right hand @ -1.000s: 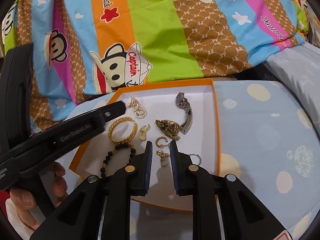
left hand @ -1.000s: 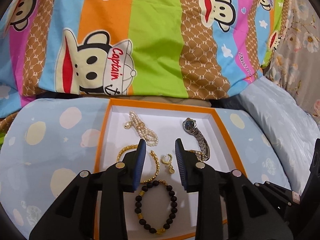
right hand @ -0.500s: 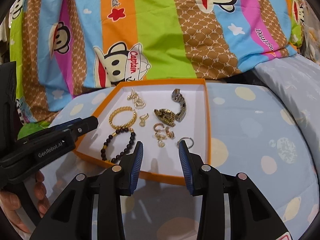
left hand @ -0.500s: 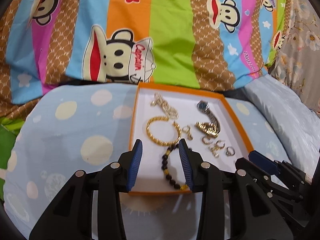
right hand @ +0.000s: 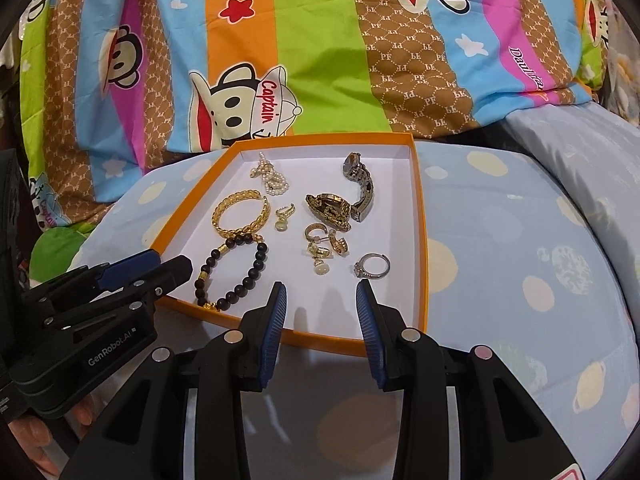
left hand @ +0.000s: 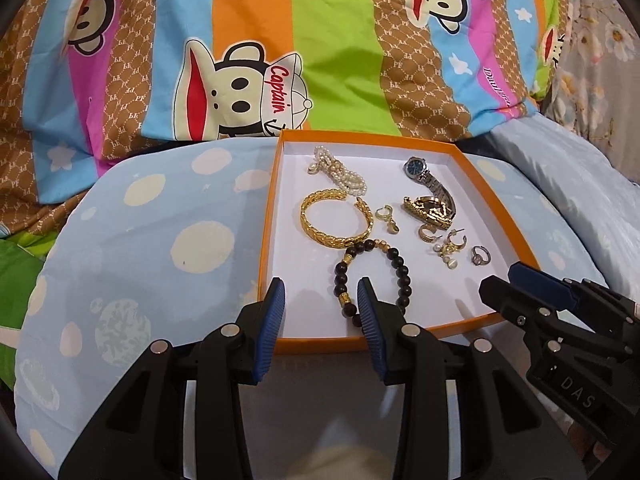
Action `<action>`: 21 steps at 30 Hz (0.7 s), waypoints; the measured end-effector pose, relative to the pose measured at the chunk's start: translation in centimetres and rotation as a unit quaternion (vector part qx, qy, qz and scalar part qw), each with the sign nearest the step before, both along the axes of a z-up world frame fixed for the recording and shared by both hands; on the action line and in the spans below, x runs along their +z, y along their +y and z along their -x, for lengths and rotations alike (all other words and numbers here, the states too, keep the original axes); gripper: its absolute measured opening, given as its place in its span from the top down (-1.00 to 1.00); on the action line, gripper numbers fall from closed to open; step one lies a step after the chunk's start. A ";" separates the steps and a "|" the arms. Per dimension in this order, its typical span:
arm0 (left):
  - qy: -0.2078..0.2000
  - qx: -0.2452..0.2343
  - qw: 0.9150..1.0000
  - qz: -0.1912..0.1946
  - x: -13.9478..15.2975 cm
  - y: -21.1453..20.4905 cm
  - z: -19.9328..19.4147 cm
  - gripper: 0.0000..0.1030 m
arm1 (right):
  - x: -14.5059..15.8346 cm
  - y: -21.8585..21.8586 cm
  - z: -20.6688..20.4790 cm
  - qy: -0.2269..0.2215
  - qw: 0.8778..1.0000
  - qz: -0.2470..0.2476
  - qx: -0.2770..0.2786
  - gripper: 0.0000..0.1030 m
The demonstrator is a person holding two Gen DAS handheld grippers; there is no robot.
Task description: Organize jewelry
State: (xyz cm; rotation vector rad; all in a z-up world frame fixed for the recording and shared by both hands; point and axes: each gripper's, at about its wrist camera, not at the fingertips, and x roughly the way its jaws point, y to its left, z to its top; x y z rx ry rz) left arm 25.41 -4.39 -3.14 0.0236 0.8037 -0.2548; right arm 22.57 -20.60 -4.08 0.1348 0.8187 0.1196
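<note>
Orange tray [left hand: 500, 216], shallow, white-lined, one open compartment with no dividers, set on a pale blue spotted pillow [left hand: 152, 240] on the bed; holds every piece of jewelry in view. Contents, far end to near end: pearl strand [left hand: 340, 170], bunched near the far left corner; silver watch [left hand: 430, 180] with a dark dial, lying on its side toward the far right; gold watch [left hand: 430, 210], touching the silver one's band; gold bangle [left hand: 336, 220], open cuff, left of centre; single drop earring [left hand: 386, 218] just beside the bangle's open end; cluster of gold hoop and pearl-drop earrings [left hand: 444, 244], some touching, pairing not readable; silver ring [right hand: 372, 266] with a stone, apart at the near right; dark bead bracelet [left hand: 372, 276] with gold spacers, nearest the front wall, its far end touching the bangle. Nothing lies outside the tray on the pillow. Left gripper [left hand: 320, 322]: fingers apart, empty, poised over the tray's near left corner, the bracelet showing between and behind them. Right gripper [right hand: 322, 318]: fingers just parted, apart, empty, over the near wall. Status, judged: collection into the tray looks complete; pieces spaced by kind, though the earring cluster and the two watches lie together; little appears left. Backdrop: striped cartoon-monkey bedcover [left hand: 320, 40].
</note>
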 end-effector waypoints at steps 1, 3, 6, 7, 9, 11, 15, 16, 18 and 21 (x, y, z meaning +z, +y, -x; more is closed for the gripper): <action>0.002 -0.001 1.000 0.003 0.0 0.1 0.4 0.31 | 0.1 0.1 0.5 0.001 1.000 0.000 0.000 0.31; 0.004 -0.004 1.000 0.006 0.1 0.3 1.5 0.31 | 0.1 0.2 1.8 0.001 1.000 0.000 0.002 0.31; 0.004 -0.008 1.000 0.008 0.2 0.6 3.6 0.31 | 0.2 0.5 3.8 0.000 1.000 0.001 0.003 0.31; 0.004 -0.008 1.000 0.007 0.3 0.6 4.2 0.31 | 0.3 0.6 4.5 -0.001 1.000 0.002 0.003 0.31; 0.003 -0.009 1.000 0.006 0.3 0.7 5.3 0.30 | 0.3 0.8 5.7 -0.001 1.000 0.003 0.002 0.31; 0.005 -0.008 1.000 0.007 0.4 0.8 6.2 0.30 | 0.4 0.8 6.7 0.000 1.000 0.002 0.002 0.31; 0.002 -0.004 1.000 0.015 0.8 0.9 7.5 0.29 | 0.7 0.7 8.0 -0.003 1.000 0.003 -0.005 0.31; -0.001 0.000 1.000 0.014 0.9 0.8 7.5 0.29 | 0.9 0.7 8.2 -0.007 1.000 0.000 -0.010 0.31; -0.010 0.009 1.000 0.013 1.2 0.8 7.9 0.24 | 1.5 0.6 8.8 -0.021 0.999 -0.013 -0.022 0.29; -0.024 0.022 0.999 0.017 1.8 1.1 8.7 0.07 | 2.2 1.0 9.7 -0.041 0.999 -0.010 -0.031 0.07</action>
